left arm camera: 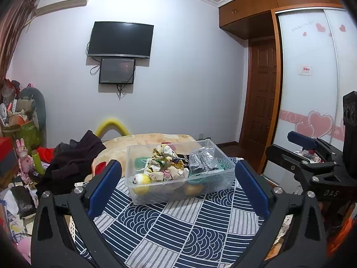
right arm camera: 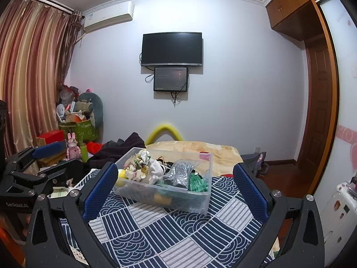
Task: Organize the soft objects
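Both tongs empty — left gripper [left arm camera: 177, 186] and right gripper [right arm camera: 176, 184] spread wide, short of the clear bin [left arm camera: 156, 195] on the patterned cloth [left arm camera: 178, 227]. We judge the sorting largely done. Bin contents, left to right: one yellow plush ball [left arm camera: 141, 179], one floral fabric bundle [left arm camera: 166, 164], one bagged grey item [left arm camera: 202, 162], green pieces — count unclear.

one clear bin [left arm camera: 223, 178], two screens [right arm camera: 172, 49], two claws [left arm camera: 176, 185]

A bin [left arm camera: 178, 192] sits on the worktop [left arm camera: 169, 230], soft items [left arm camera: 167, 165] inside; a bed [left arm camera: 154, 139] lies behind it.
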